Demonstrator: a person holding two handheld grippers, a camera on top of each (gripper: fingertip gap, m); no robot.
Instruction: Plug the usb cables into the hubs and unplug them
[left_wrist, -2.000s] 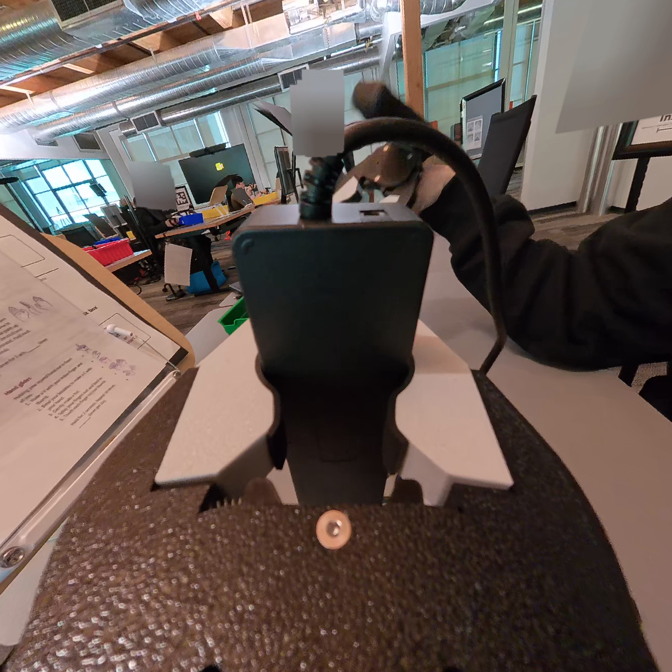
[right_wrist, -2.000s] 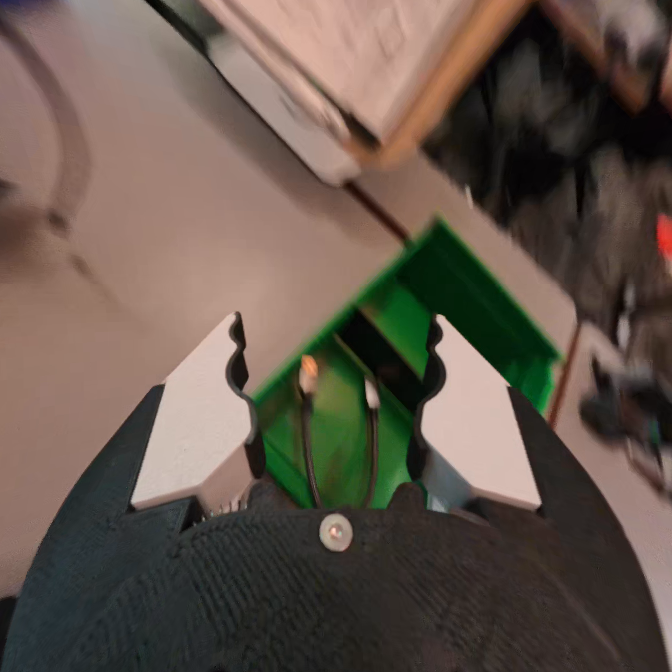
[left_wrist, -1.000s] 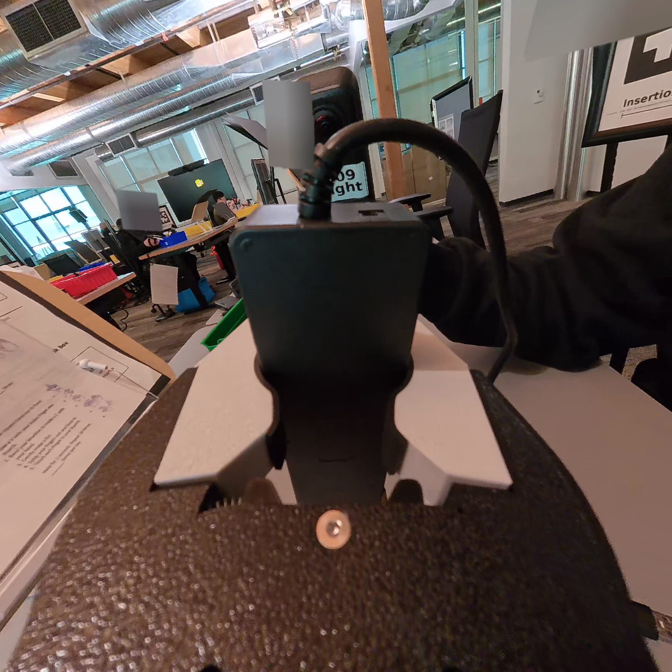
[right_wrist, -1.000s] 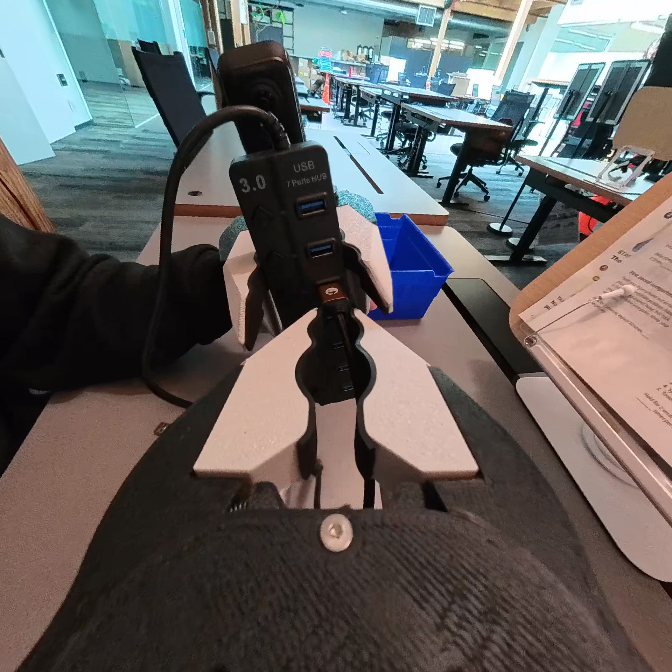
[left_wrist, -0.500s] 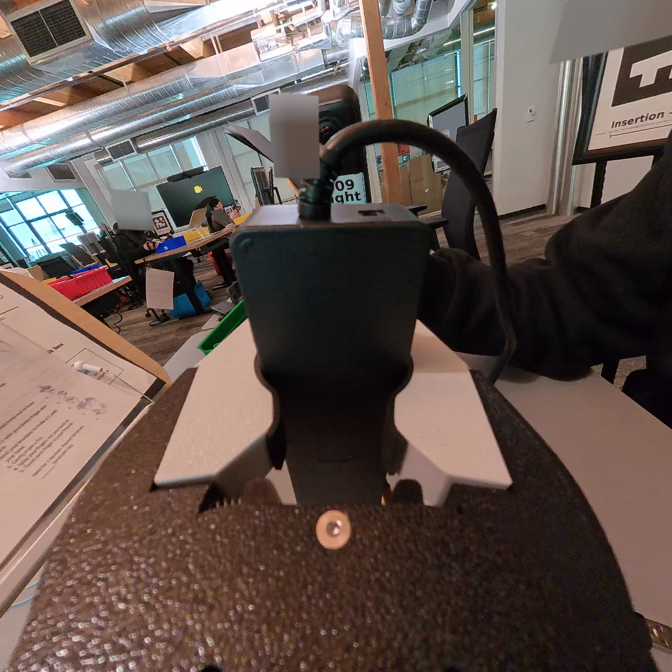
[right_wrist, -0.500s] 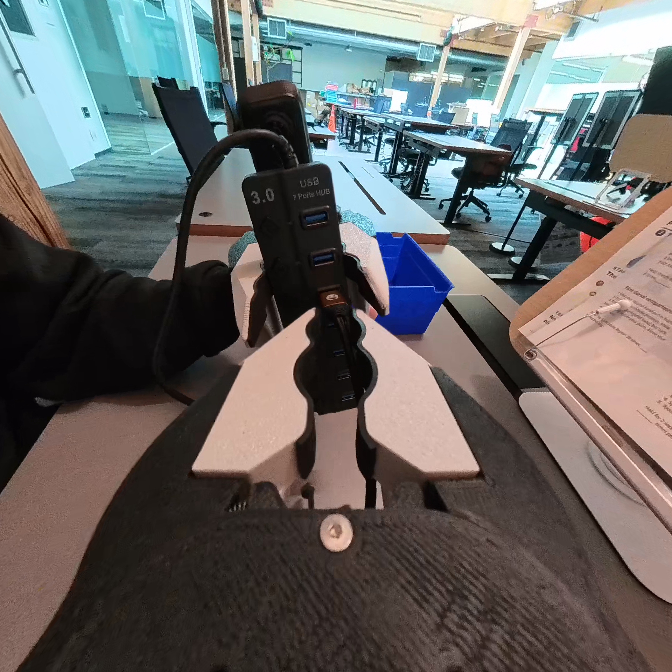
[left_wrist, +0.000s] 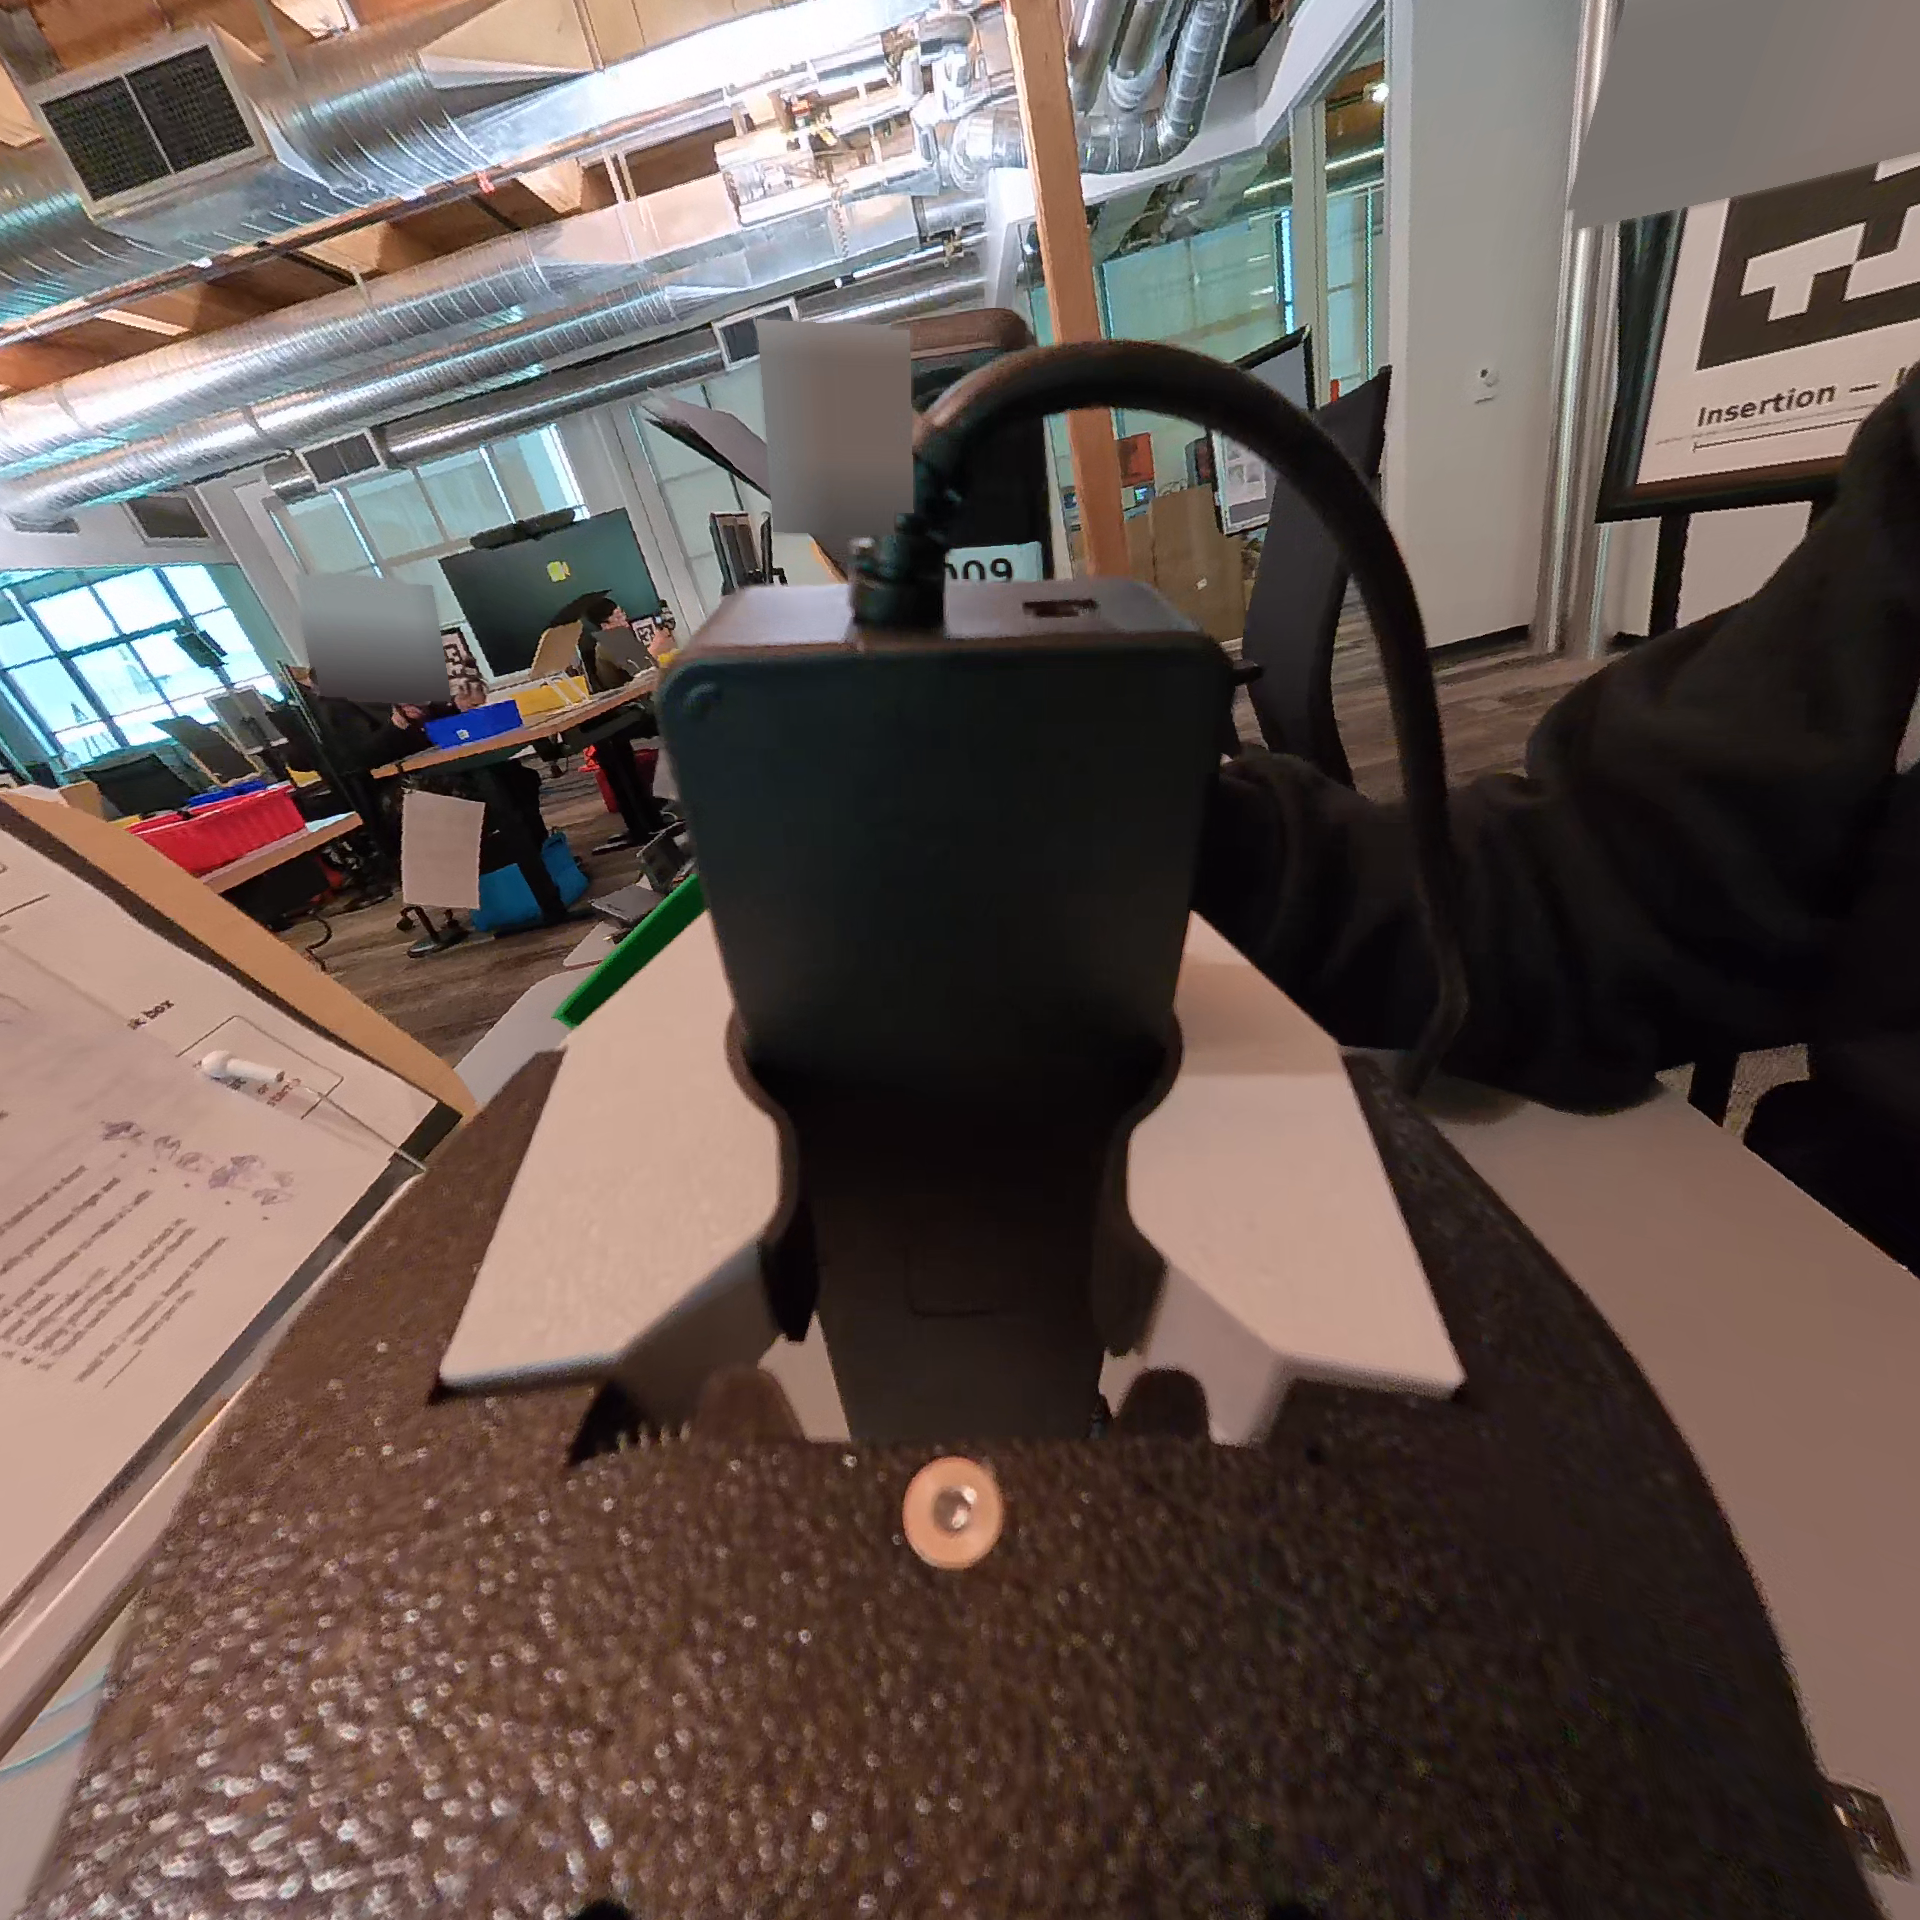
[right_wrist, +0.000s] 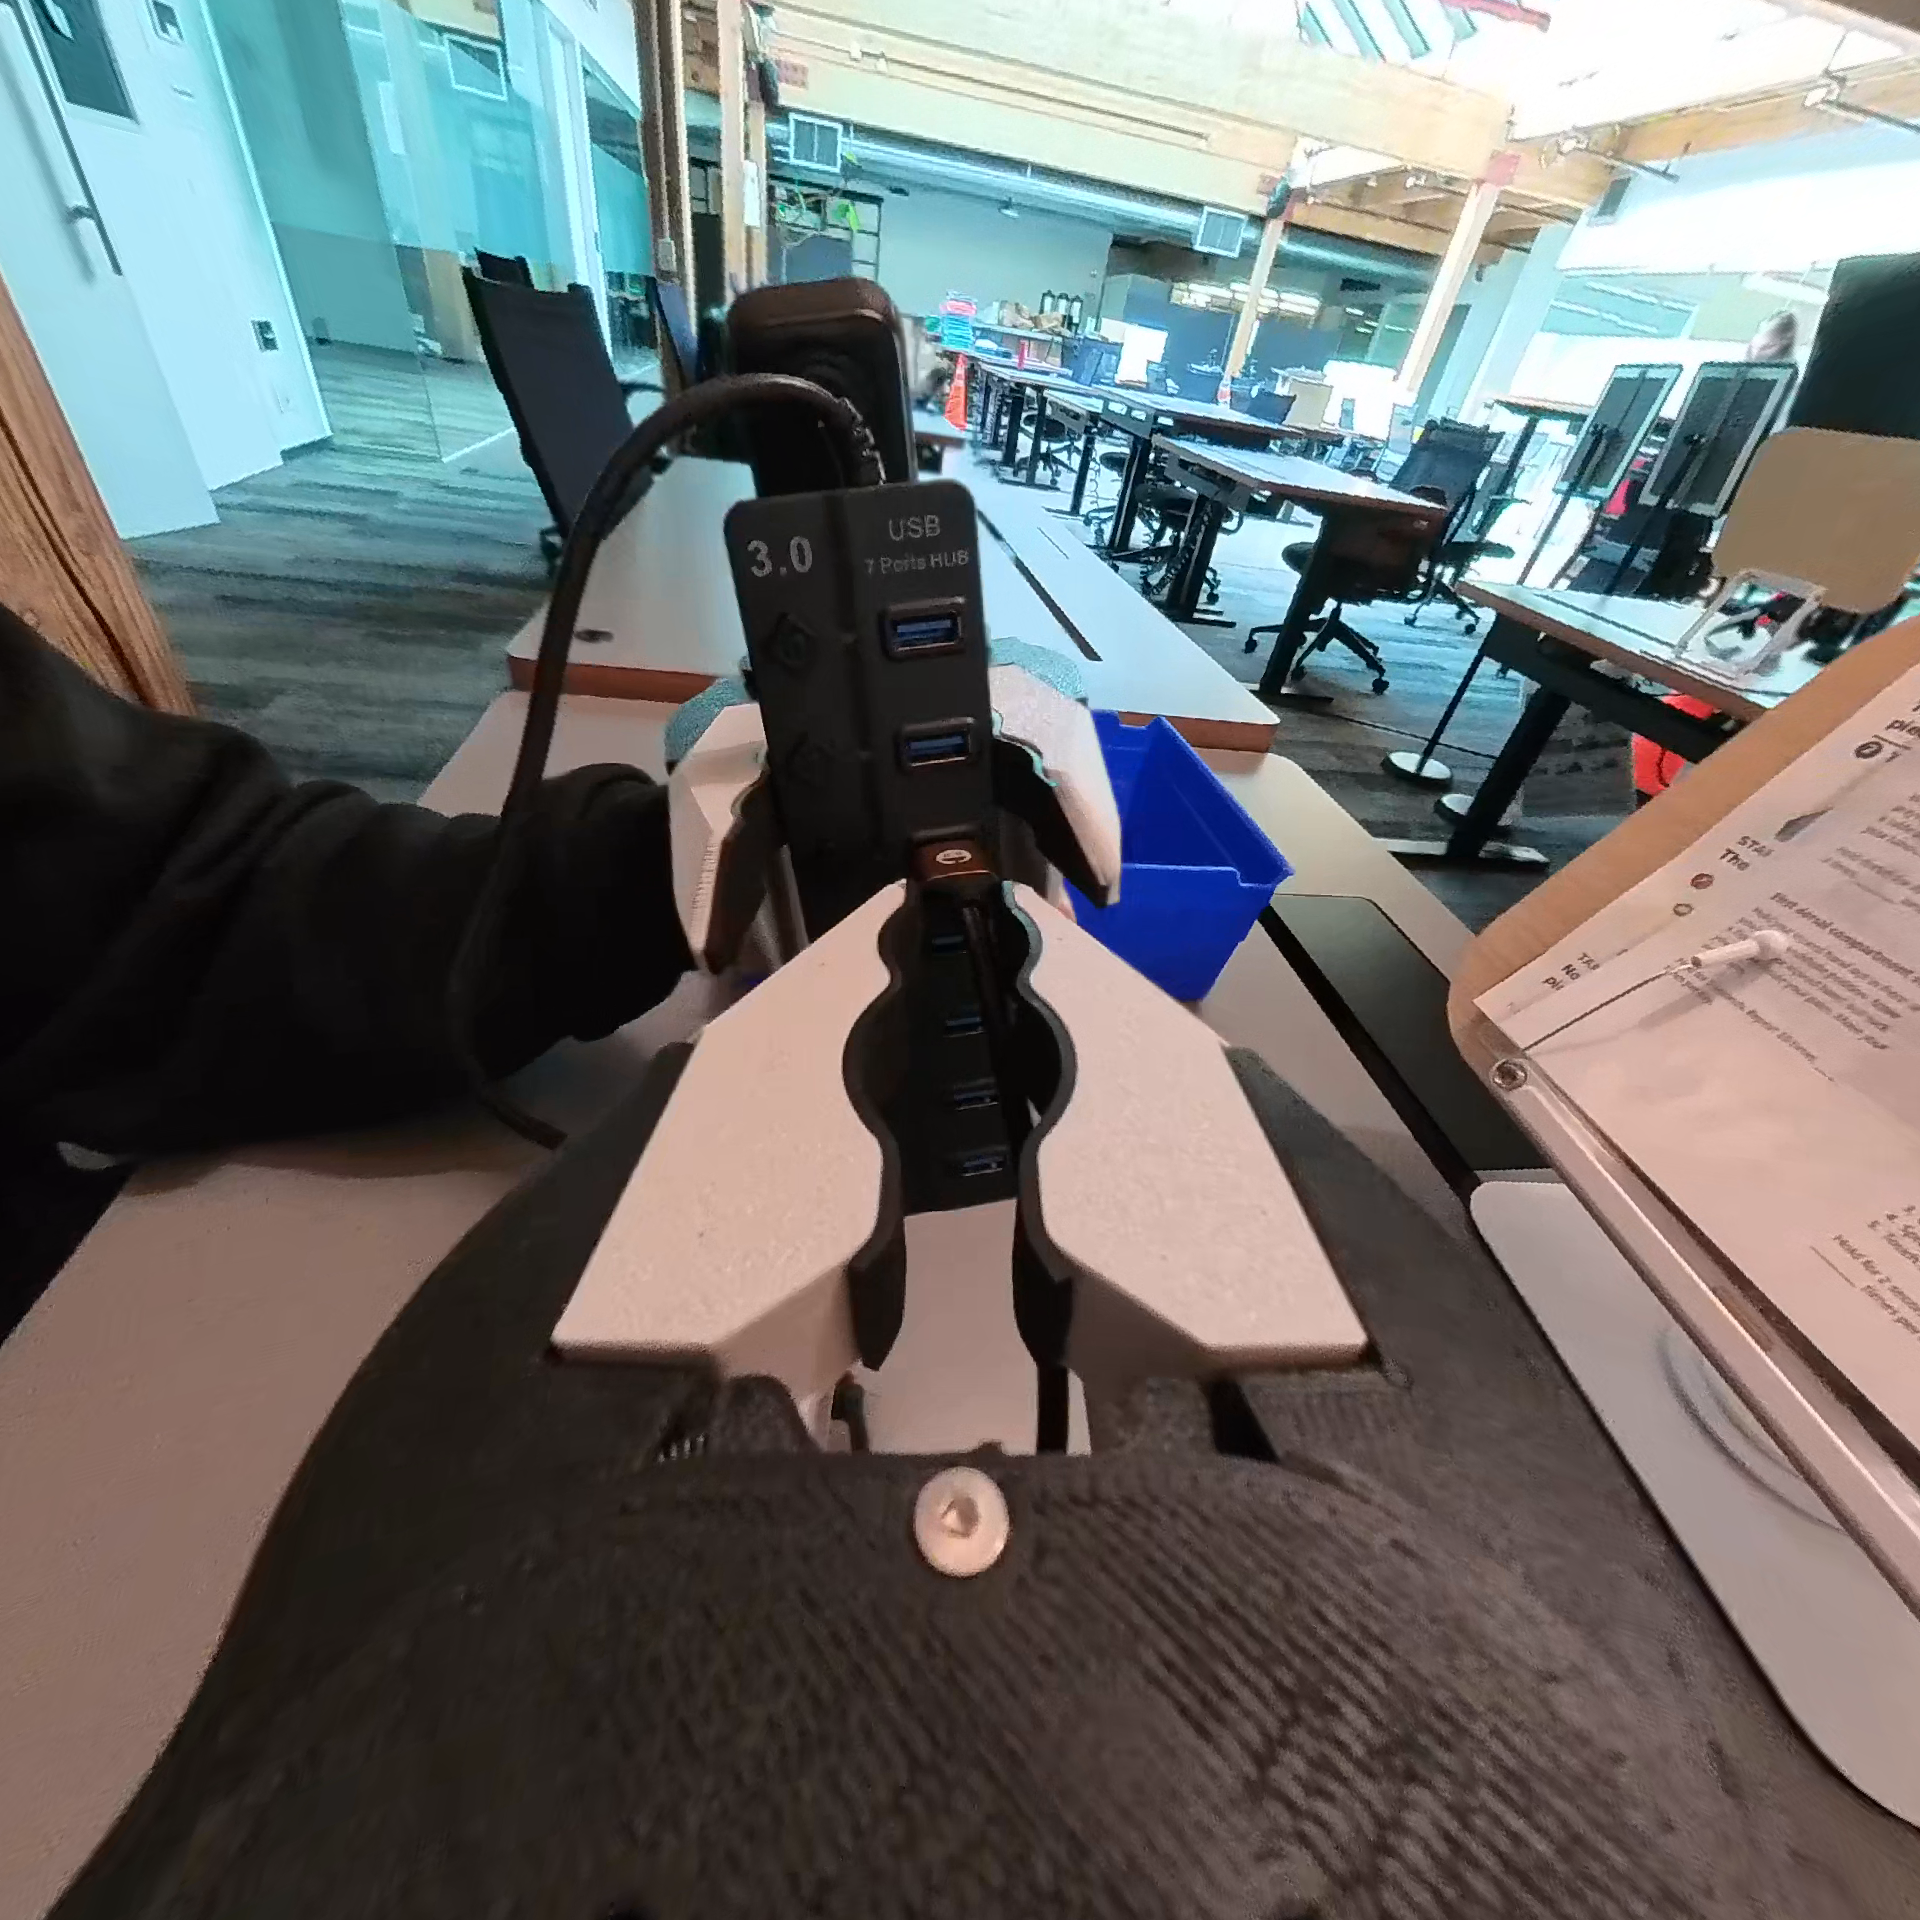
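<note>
My left gripper (left_wrist: 951, 1091) is shut on a black USB hub (left_wrist: 945, 831) and holds it upright, back side toward its camera. The hub's thick black cord (left_wrist: 1351, 499) arcs from its top to the right. In the right wrist view the hub (right_wrist: 862, 644) shows its port side, clamped between the left gripper's white fingers (right_wrist: 1060, 769). My right gripper (right_wrist: 956, 904) is shut on a thin black USB cable (right_wrist: 992, 1029). Its bronze plug (right_wrist: 951, 862) sits at the hub's third port, just above my fingertips. How deep the plug sits is hidden.
A blue bin (right_wrist: 1174, 831) stands behind the hub on the grey table (right_wrist: 260, 1299). A clipboard stand with paper (right_wrist: 1714, 987) is at the right; it also shows in the left wrist view (left_wrist: 156, 1143). A green bin edge (left_wrist: 634, 956) and a black sleeve (left_wrist: 1610, 831) lie beyond the hub.
The right gripper left the green bin with the cable, shut on it and brought the plug to the hub's third port. The left gripper kept holding the hub, nearly still.
</note>
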